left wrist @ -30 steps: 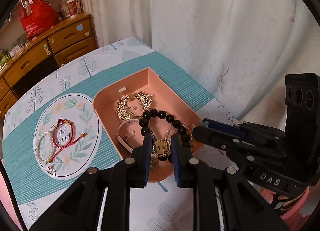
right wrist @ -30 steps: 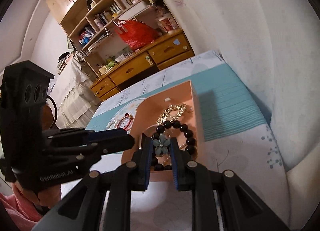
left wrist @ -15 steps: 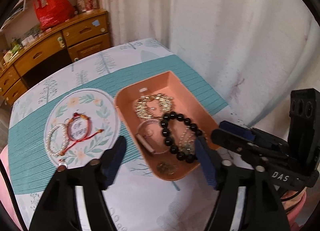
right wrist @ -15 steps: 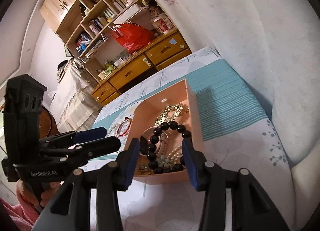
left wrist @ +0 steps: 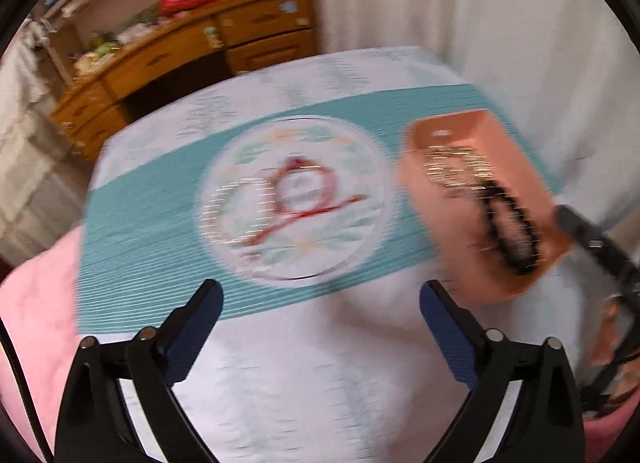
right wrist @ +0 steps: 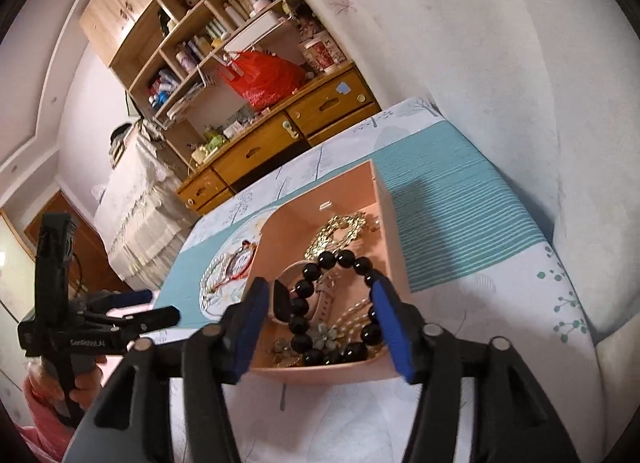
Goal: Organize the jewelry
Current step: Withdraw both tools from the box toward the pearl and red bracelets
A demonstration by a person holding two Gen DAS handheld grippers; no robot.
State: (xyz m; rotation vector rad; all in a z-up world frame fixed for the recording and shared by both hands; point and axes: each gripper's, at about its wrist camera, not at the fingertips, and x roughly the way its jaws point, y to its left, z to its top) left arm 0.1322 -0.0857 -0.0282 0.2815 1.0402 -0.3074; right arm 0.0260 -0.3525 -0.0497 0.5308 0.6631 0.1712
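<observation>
A pink tray (right wrist: 394,219) on the table holds a black bead bracelet (right wrist: 340,259), a gold chain piece (right wrist: 340,229), a pink watch band (right wrist: 324,295) and a small flower piece (right wrist: 324,333). My right gripper (right wrist: 322,327) is open and empty, just in front of the tray's near end. My left gripper (left wrist: 320,325) is open and empty above the tablecloth, with the tray (left wrist: 460,223) to its right. A red cord bracelet (left wrist: 308,199) and a pearl bracelet (left wrist: 228,207) lie on the round floral print (left wrist: 340,247). The left view is blurred.
The table wears a white and teal cloth (right wrist: 452,191). A white curtain (right wrist: 480,43) hangs close behind it. A wooden dresser (right wrist: 280,135) with a red bag (right wrist: 264,79) stands beyond the far edge. Pink fabric (left wrist: 36,303) lies at the table's left.
Both grippers opened and dropped their pieces into the tray. The left gripper has since swung left toward the round print. The right gripper has opened wider and stayed near the tray.
</observation>
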